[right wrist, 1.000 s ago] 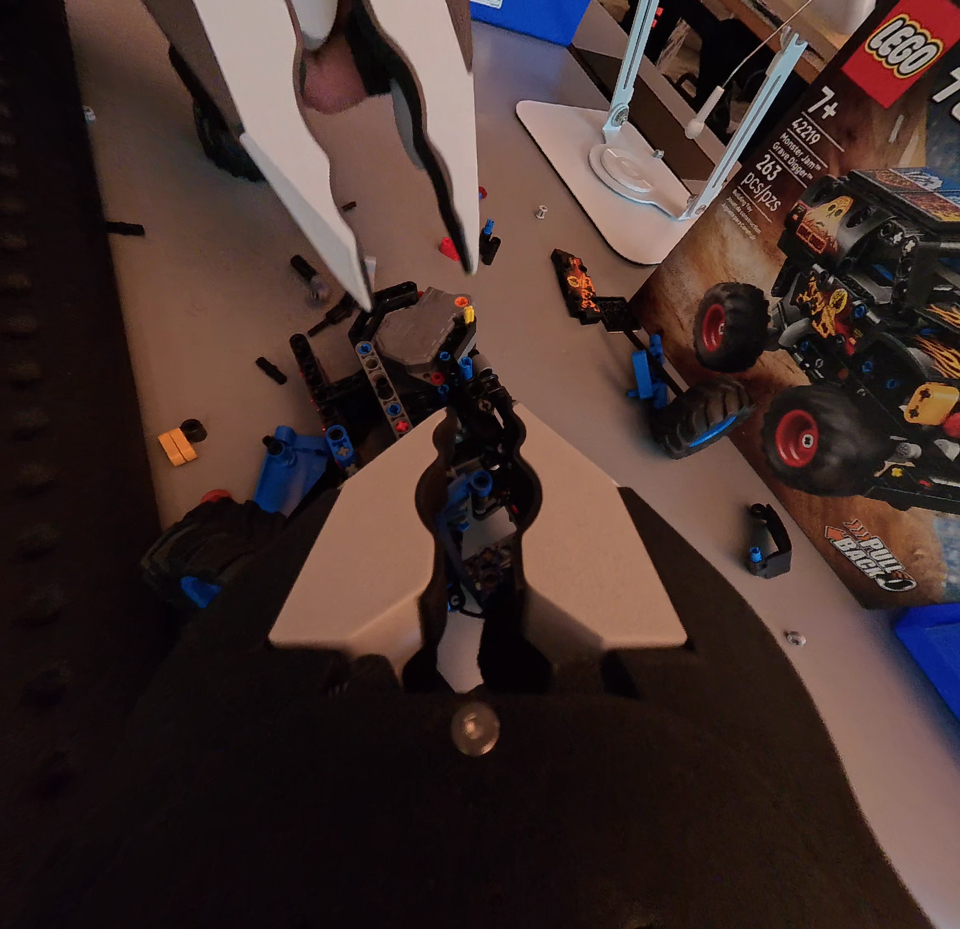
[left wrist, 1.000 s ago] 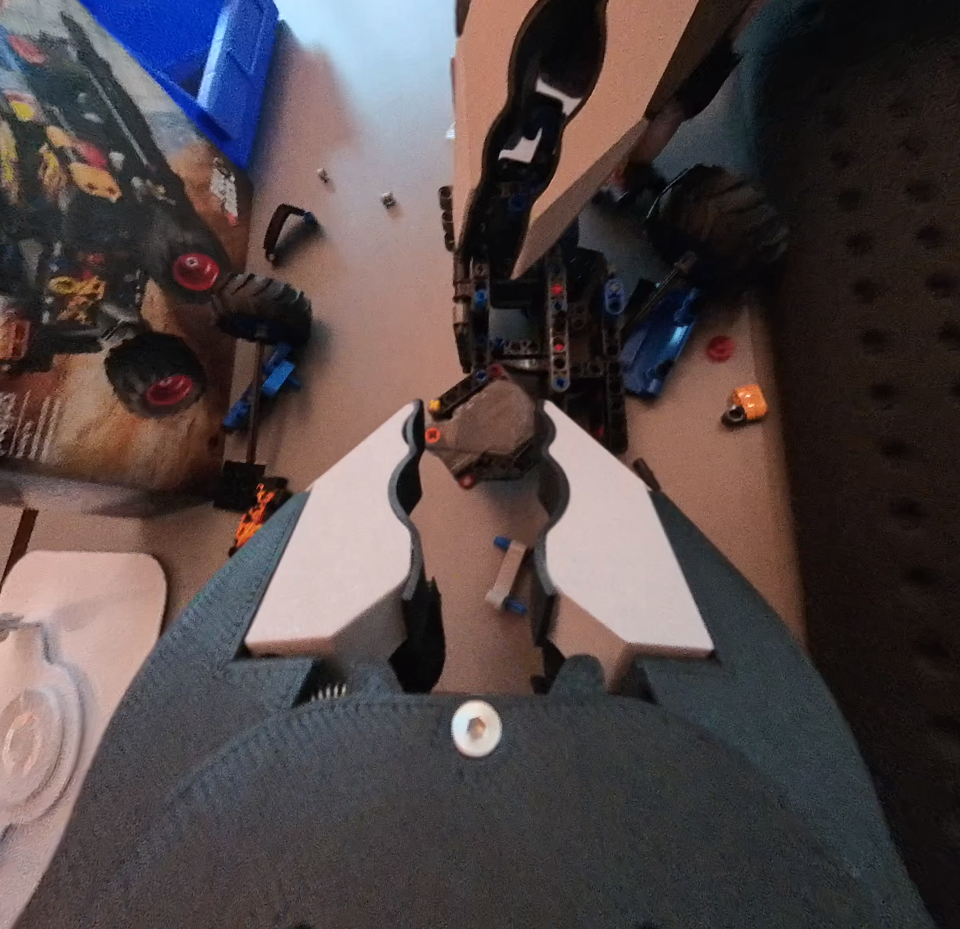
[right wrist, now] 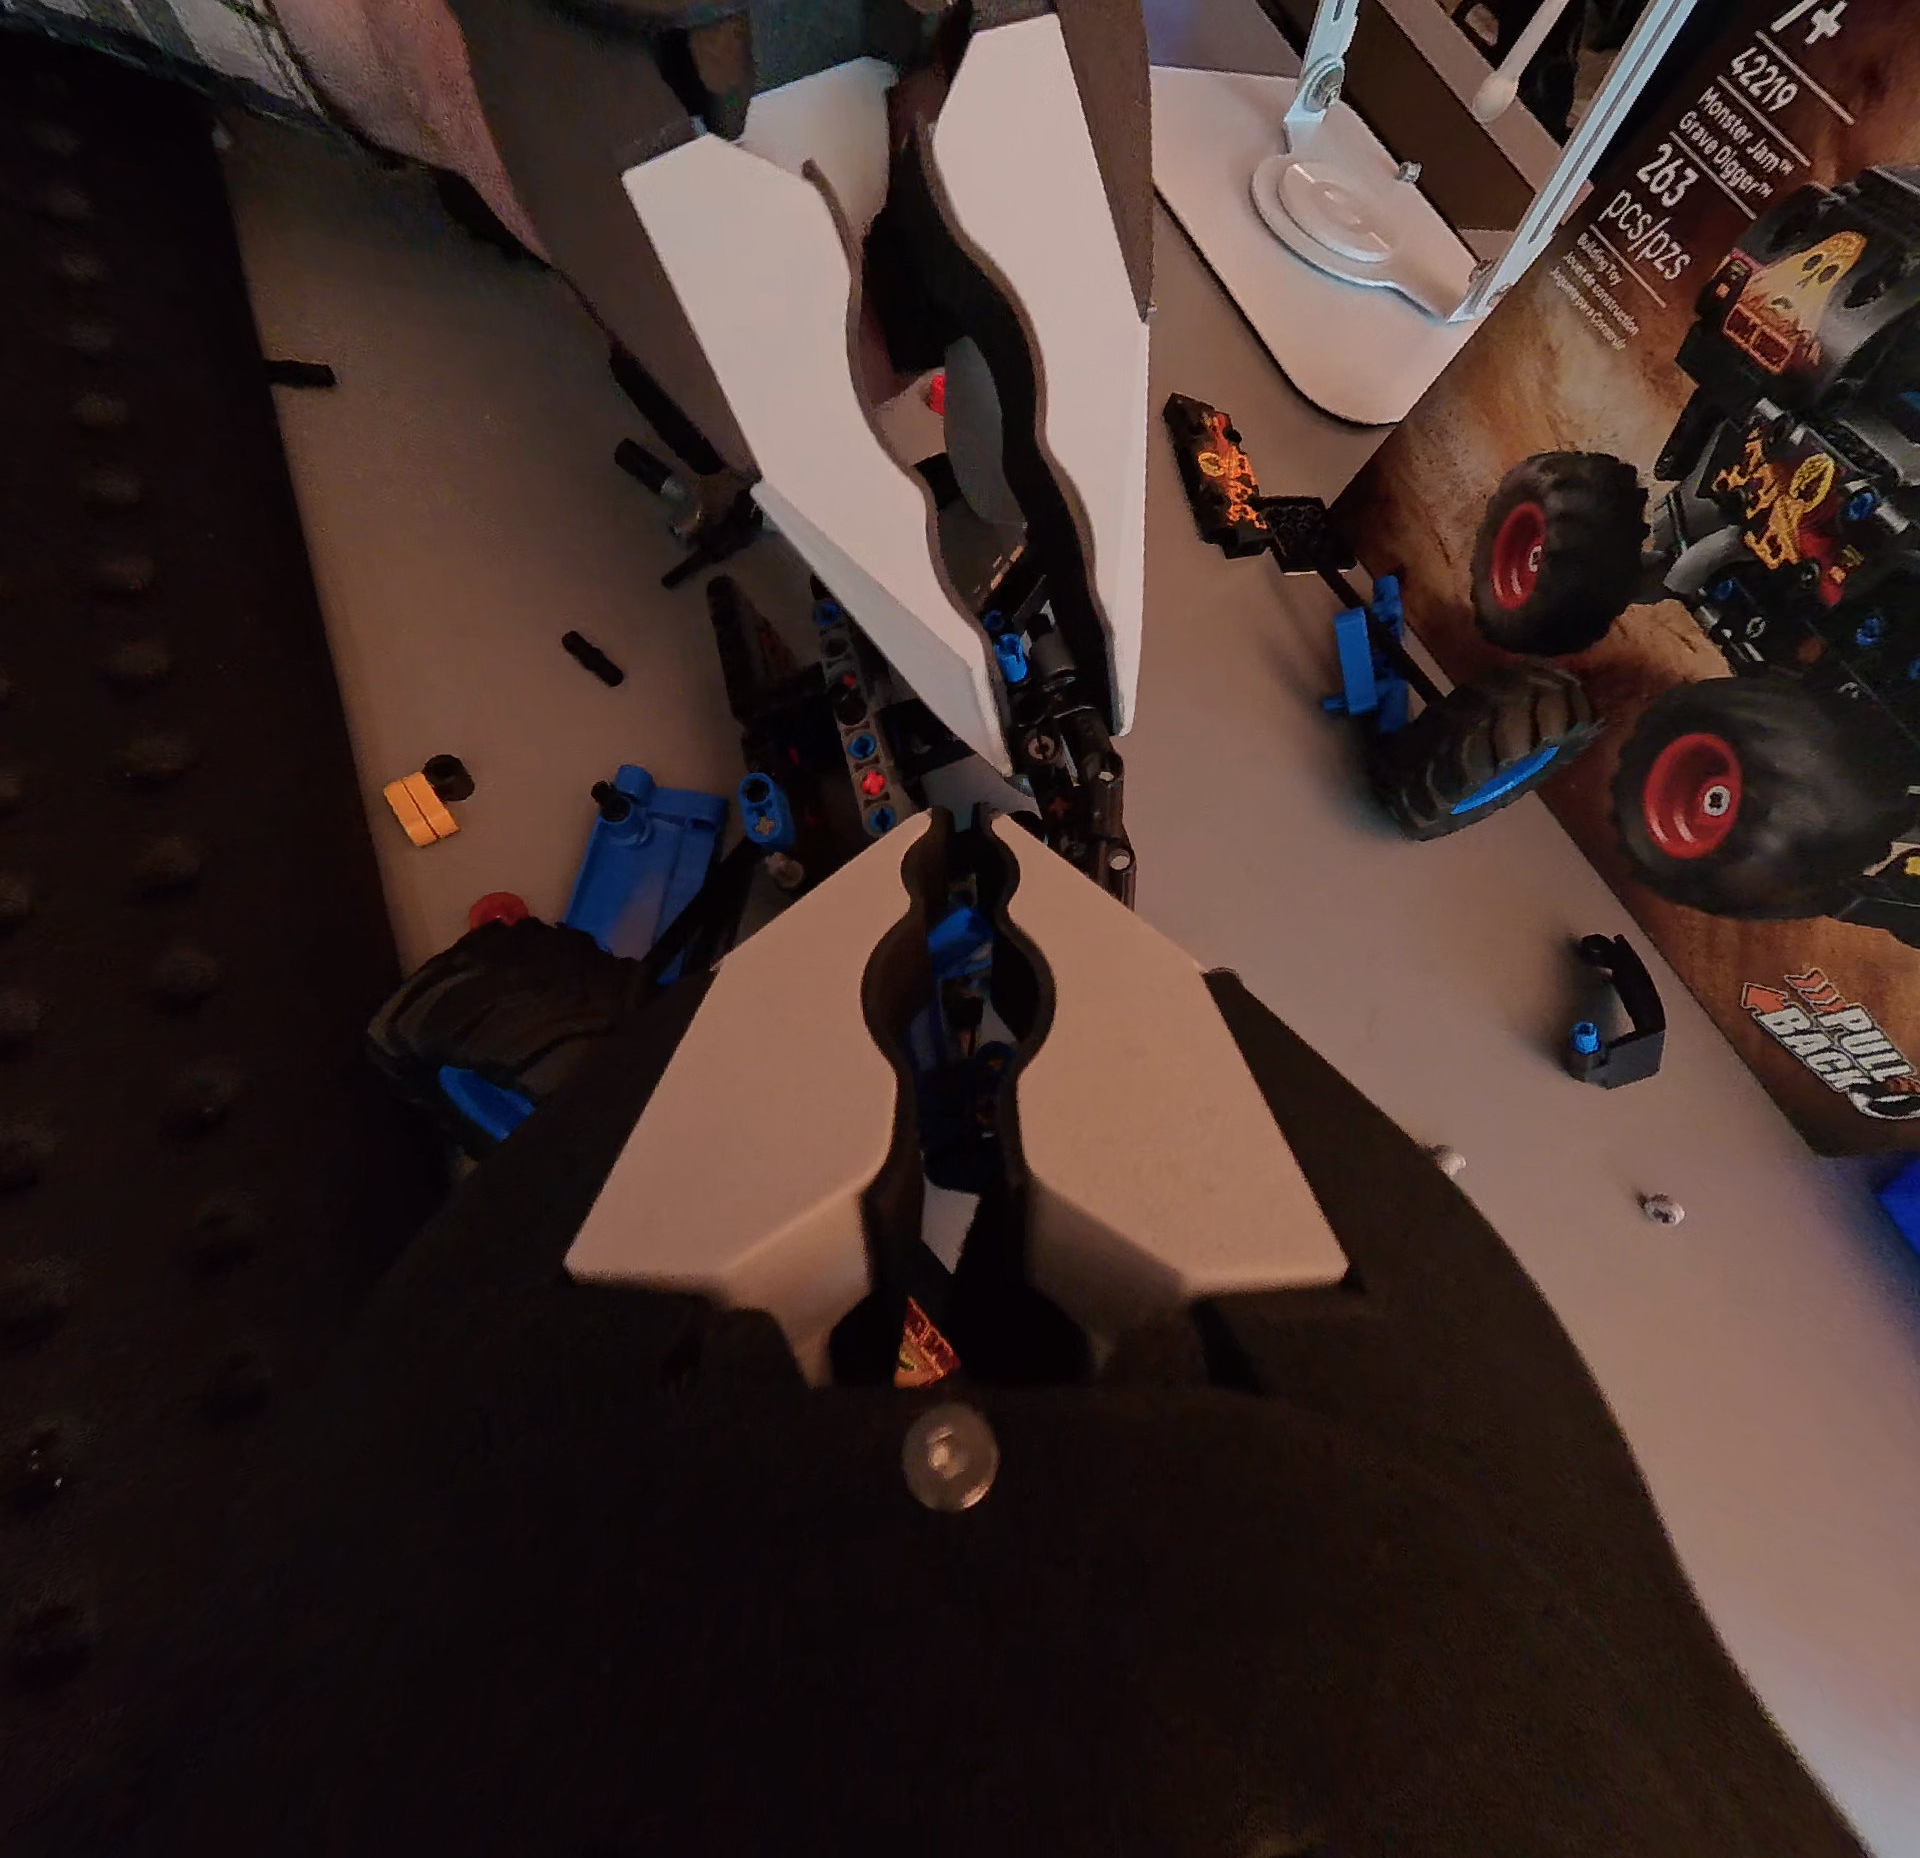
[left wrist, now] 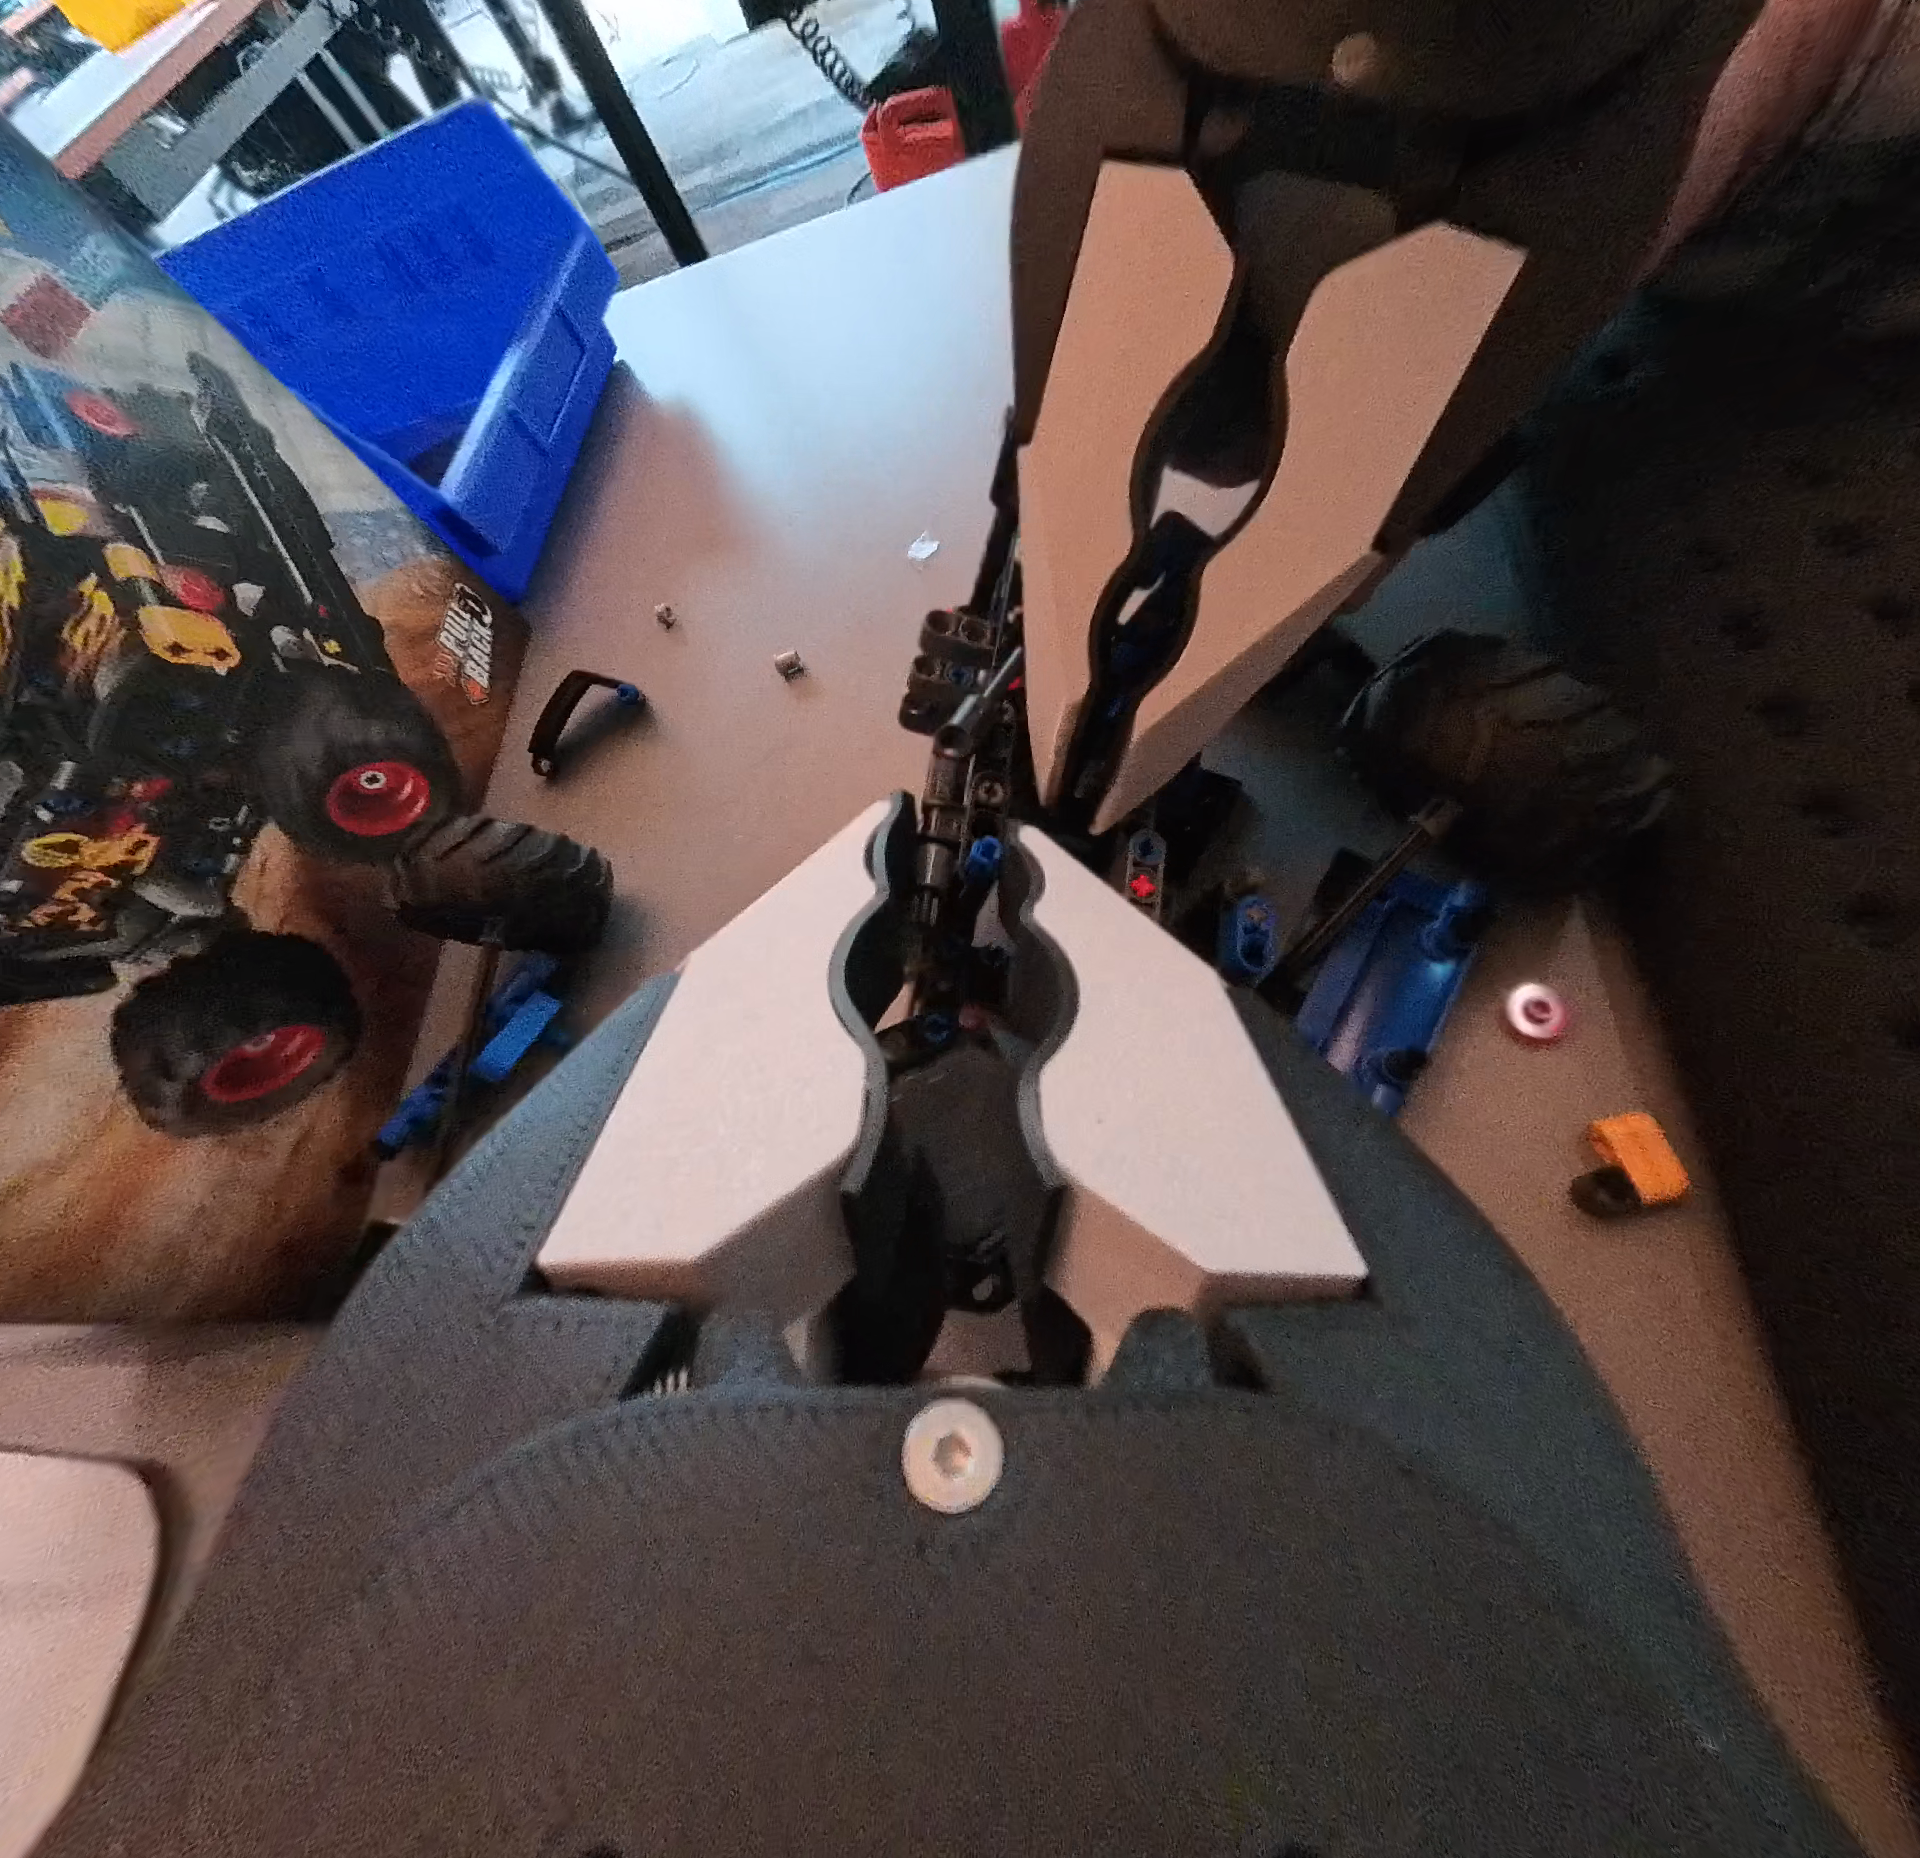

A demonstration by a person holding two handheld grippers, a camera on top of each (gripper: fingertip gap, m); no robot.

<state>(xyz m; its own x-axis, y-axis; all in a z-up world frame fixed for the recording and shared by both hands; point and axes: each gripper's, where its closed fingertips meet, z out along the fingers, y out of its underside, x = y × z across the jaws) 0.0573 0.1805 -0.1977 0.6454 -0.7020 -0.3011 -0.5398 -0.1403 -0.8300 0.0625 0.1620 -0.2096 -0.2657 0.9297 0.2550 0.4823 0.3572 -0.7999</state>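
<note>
Left gripper (left wrist: 951, 842) and right gripper (right wrist: 961, 832) both clenched on one black toy frame (right wrist: 1075, 769). Beside frame: two loose tyres (right wrist: 1486, 759), one orange brick (right wrist: 421, 809), one box (right wrist: 1662, 665).

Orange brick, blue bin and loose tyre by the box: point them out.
orange brick (left wrist: 1640, 1156), left wrist view, top face.
blue bin (left wrist: 416, 322), left wrist view, side wall.
loose tyre (left wrist: 509, 883), left wrist view, tread.

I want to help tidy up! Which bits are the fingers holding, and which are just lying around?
Held: black-and-blue brick frame, gripped at opposite ends by the left gripper and right gripper.

Lying about: loose tyre, blue panel, orange piece, toy box, blue bin, lamp base.
</note>
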